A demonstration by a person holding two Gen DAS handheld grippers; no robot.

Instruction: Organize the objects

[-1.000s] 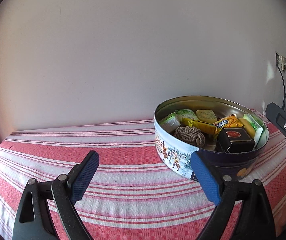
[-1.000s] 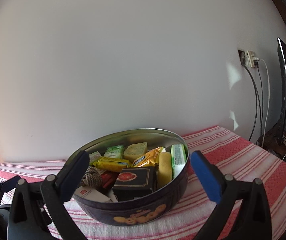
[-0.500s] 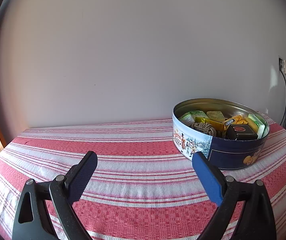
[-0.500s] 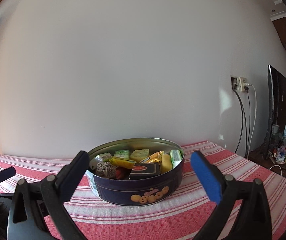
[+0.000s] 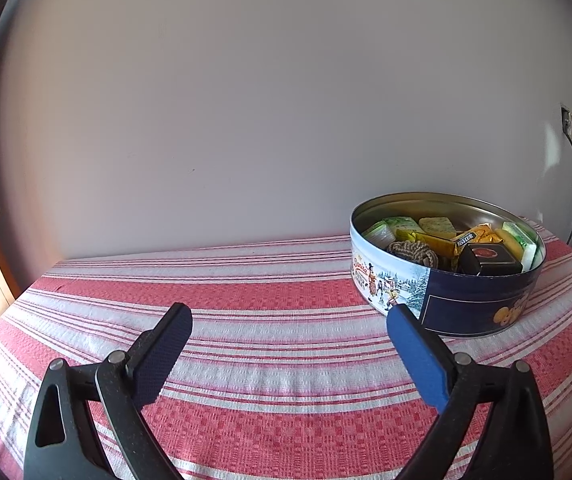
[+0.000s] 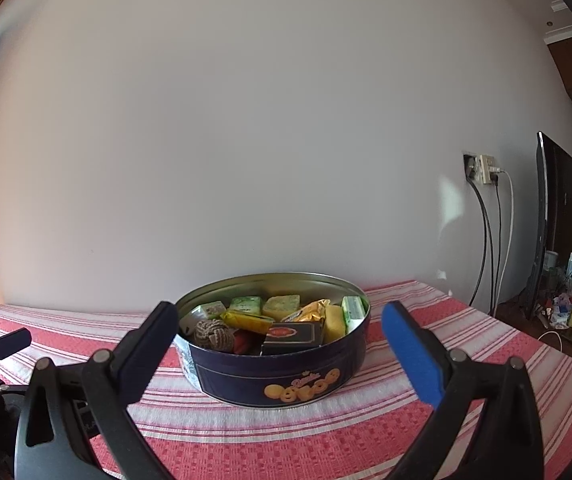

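- left gripper (image 5: 288,354): two blue-padded fingers (image 5: 157,356) spread wide and opening further, nothing between them; they hover over bare striped cloth, well apart from the tin.
- right gripper (image 6: 279,354): fingers (image 6: 412,354) released and spread wide, empty; the tin appears between them in the right wrist view but lies beyond the tips, untouched.
- cookie tin (image 5: 470,300) (image 6: 277,376): round, dark blue, lid off, standing upright on the surface near the wall; a winter scene with figures is printed on the side facing the left gripper, biscuit pictures on the side facing the right gripper.
- contents of the tin: a knotted rope ball (image 5: 414,251) (image 6: 213,332) toward the left; a black box with a red oval label (image 5: 488,258) (image 6: 292,336) at the front; yellow wrapped packets (image 6: 247,320) in the middle; a green-and-white packet (image 5: 520,238) (image 6: 354,312) leaning on the right wall; pale green and yellow blocks (image 6: 281,305) at the back.
- surface (image 5: 277,360) (image 6: 446,420): covered by a red-and-white striped tablecloth, set against a plain white wall (image 6: 245,140).
- wall socket (image 6: 484,168): right of the tin, with dark and white cables hanging down.
- dark flat screen (image 6: 554,216): at the far right, beside a low shelf of small cluttered items, too small to identify.
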